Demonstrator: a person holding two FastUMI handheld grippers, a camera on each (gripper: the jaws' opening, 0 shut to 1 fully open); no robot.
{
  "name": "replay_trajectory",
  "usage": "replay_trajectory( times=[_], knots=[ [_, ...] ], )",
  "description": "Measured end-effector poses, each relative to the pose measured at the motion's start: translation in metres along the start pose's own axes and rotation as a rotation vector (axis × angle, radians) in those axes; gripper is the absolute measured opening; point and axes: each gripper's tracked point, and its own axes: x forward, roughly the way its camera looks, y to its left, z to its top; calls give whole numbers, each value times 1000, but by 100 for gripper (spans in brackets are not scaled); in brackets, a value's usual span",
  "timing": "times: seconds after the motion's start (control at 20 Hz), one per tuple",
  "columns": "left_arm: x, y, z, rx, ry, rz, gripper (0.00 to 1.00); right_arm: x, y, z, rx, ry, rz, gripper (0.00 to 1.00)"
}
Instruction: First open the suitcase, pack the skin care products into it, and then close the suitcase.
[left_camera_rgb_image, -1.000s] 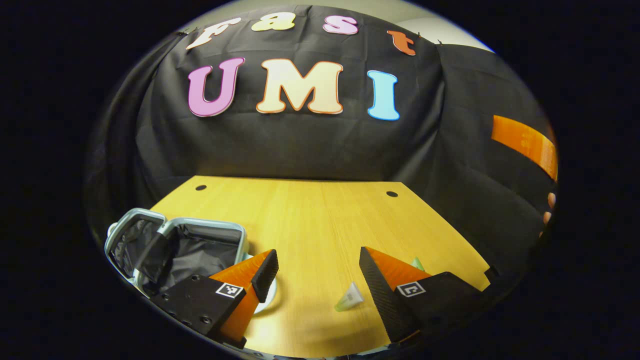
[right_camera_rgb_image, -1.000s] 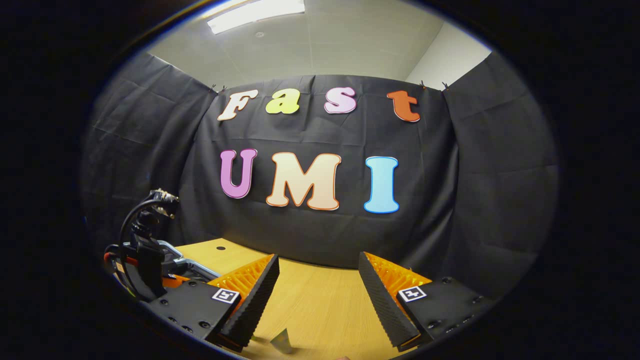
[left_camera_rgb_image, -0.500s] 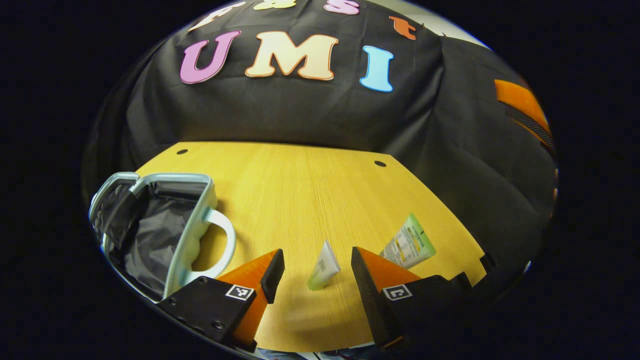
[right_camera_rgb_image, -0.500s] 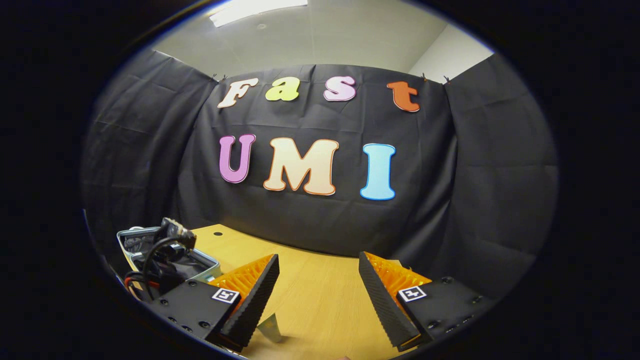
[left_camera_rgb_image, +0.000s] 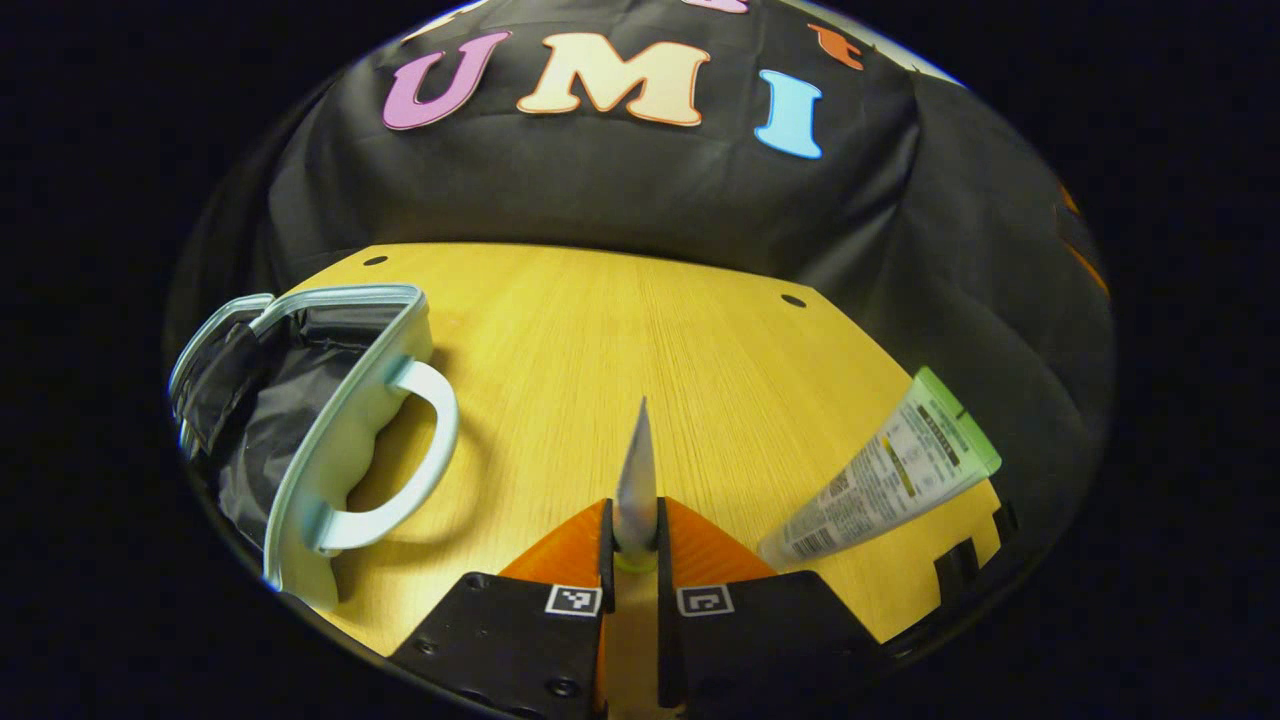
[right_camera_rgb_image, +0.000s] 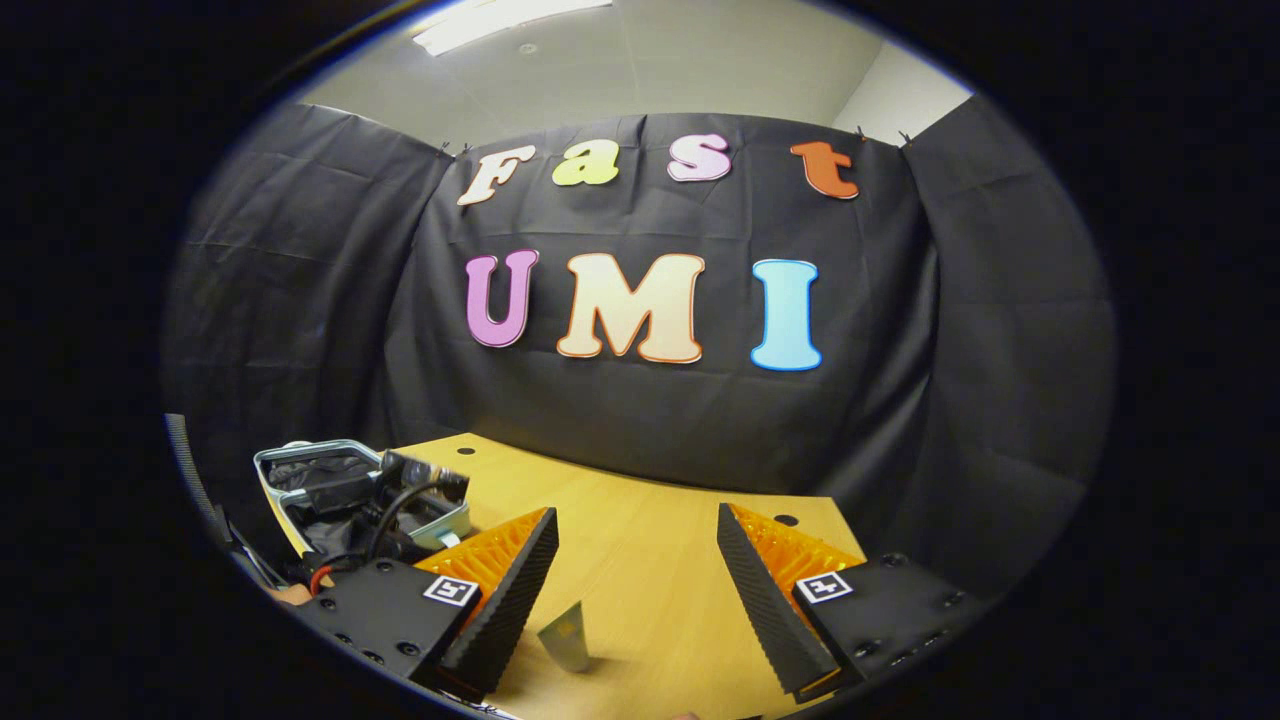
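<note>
In the left gripper view my left gripper (left_camera_rgb_image: 636, 512) is shut on a small pale tube (left_camera_rgb_image: 637, 465), which stands edge-on between the fingers just above the wooden table (left_camera_rgb_image: 620, 330). The open light-blue suitcase (left_camera_rgb_image: 345, 400) with black lining lies to its left, handle towards the gripper. A larger tube (left_camera_rgb_image: 885, 470) with a green end lies on the table at the right. In the right gripper view my right gripper (right_camera_rgb_image: 636, 517) hangs open above the table with nothing between its fingers. A tube's flat end (right_camera_rgb_image: 567, 635) shows by its left finger; which tube it is I cannot tell. The suitcase (right_camera_rgb_image: 300, 480) is far left there.
The left gripper's body and cable (right_camera_rgb_image: 405, 495) sit in front of the suitcase in the right gripper view. Two small round holes (left_camera_rgb_image: 793, 300) mark the table's far edge. Black cloth walls close the back and both sides.
My left gripper moved forward and down around the small tube and shut on it. The right gripper stayed open and shifted only slightly.
</note>
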Motion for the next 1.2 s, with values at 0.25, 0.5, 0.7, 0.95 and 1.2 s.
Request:
replay_trajectory(
  times=[0.25, 0.5, 0.7, 0.95, 1.2],
  knots=[
    [-22, 15, 22, 32, 11, 20, 11, 11, 25, -53, -4, 63, 56, 99],
    [-61, 20, 48, 55, -6, 31, 10, 18, 46, -107, -9, 139, 112, 99],
    [-90, 28, 69, 85, -45, 64, 11, 23, 48, -151, -11, 213, 116, 99],
    [-109, 38, 75, 85, -48, 106, 11, 29, 52, -197, 10, 323, 137, 88],
    [-121, 51, 70, 90, -29, 147, 11, 29, 60, -214, 24, 365, 157, 54]
  ],
)
